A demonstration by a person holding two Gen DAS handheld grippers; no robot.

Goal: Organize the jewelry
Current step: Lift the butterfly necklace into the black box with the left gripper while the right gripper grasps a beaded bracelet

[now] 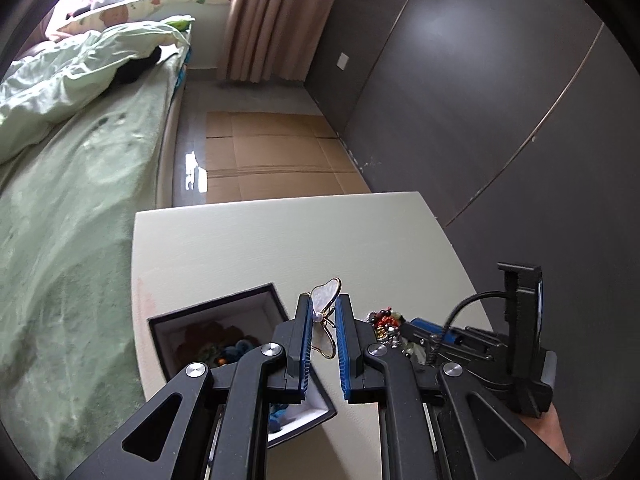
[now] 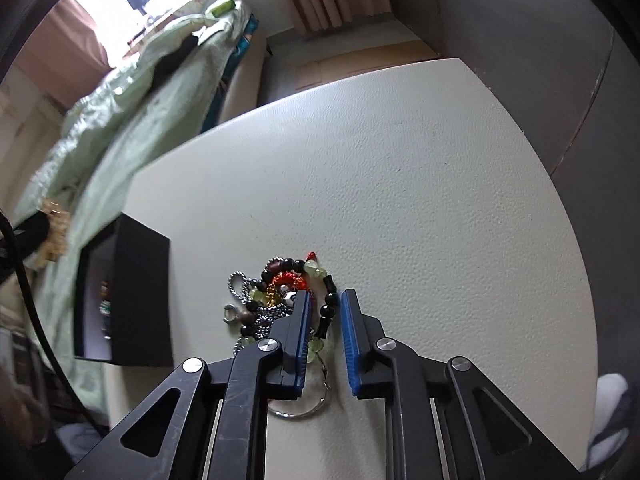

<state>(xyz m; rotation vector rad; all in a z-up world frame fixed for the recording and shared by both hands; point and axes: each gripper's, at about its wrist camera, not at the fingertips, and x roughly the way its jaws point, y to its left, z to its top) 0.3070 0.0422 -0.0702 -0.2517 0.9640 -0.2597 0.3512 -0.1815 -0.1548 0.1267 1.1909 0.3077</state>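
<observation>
**Dropping the butterfly piece short of the box is the main risk**

Holding a gold-rimmed butterfly ornament (image 1: pixel 326 312) by its thin wire, the left hand-held gripper (image 1: pixel 323 330) has its jaws narrow on it, just right of the open black box (image 1: pixel 224 300). So thin a wire could twist or slip out and land on the surface (image 1: pixel 280 240).

The right hand-held gripper (image 2: pixel 324 320) stands narrow around a black bead strand in the tangled pile (image 2: pixel 280 288); whether it pinches I cannot tell. Lifting may drag the chain and key ring (image 2: pixel 304 404) along, or scatter beads.

A bed lies left, wardrobe doors right, and cardboard on the far floor.
</observation>
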